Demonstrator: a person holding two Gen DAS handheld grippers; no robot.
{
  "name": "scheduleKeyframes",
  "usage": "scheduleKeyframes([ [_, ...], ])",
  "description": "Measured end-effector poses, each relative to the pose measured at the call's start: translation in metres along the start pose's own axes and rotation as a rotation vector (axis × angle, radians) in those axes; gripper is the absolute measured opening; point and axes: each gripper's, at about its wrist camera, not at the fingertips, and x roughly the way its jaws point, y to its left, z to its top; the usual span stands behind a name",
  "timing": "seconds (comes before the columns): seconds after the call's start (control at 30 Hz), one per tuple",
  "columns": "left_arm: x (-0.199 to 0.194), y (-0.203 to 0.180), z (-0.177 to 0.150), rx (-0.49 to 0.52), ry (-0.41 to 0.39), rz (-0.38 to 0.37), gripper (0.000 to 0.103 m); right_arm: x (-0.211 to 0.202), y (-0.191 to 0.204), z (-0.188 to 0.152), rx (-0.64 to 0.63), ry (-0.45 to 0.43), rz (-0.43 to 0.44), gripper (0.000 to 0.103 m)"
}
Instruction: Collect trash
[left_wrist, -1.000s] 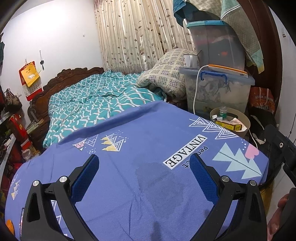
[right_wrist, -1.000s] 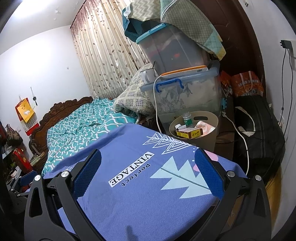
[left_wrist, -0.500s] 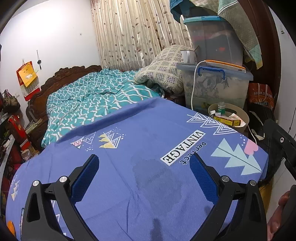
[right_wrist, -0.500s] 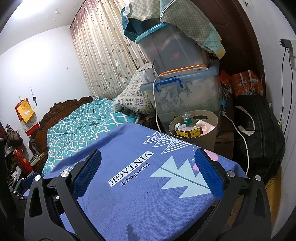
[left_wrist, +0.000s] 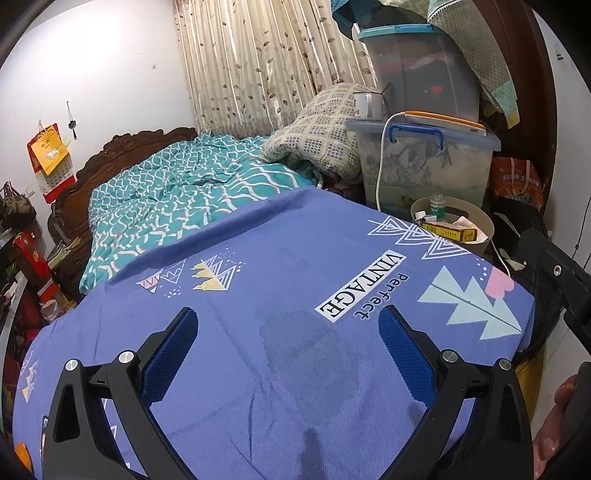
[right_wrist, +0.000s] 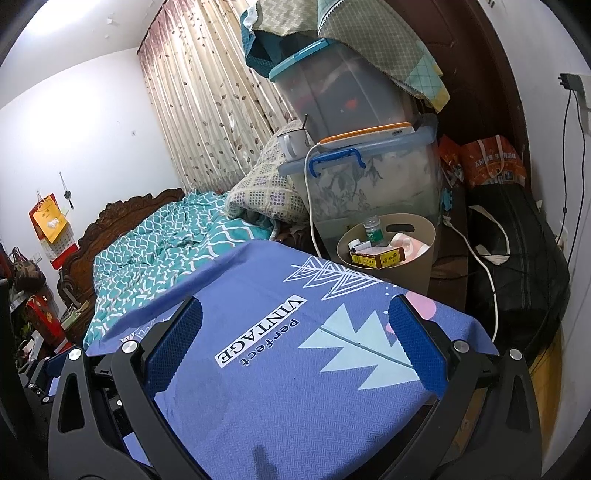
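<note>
A beige waste bin (right_wrist: 413, 254) stands past the far corner of a table covered by a purple-blue cloth (right_wrist: 295, 369). It holds a yellow-red box (right_wrist: 376, 256), a small green-labelled bottle (right_wrist: 372, 230) and crumpled paper. The bin also shows in the left wrist view (left_wrist: 480, 221). My left gripper (left_wrist: 288, 332) is open and empty above the cloth (left_wrist: 258, 295), by a dark damp patch (left_wrist: 314, 354). My right gripper (right_wrist: 295, 325) is open and empty above the cloth, short of the bin.
Stacked clear storage boxes (right_wrist: 369, 177) with a white cable stand behind the bin. A black bag (right_wrist: 517, 266) lies to the right of it. A bed with a teal quilt (left_wrist: 177, 199) lies beyond the table. Cluttered shelves (left_wrist: 22, 258) are at the left.
Both grippers stay open and empty. The left wrist view has drifted slightly, so the bin and boxes sit a little lower and further left. The right view is almost unchanged.
</note>
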Motion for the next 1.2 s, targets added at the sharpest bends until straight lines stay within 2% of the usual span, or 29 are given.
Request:
scheduleKeyframes([
  [1.2, 0.019, -0.015, -0.013, 0.033, 0.092, -0.046, 0.094, 0.007, -0.008, -0.014, 0.02, 0.032, -0.008, 0.1],
])
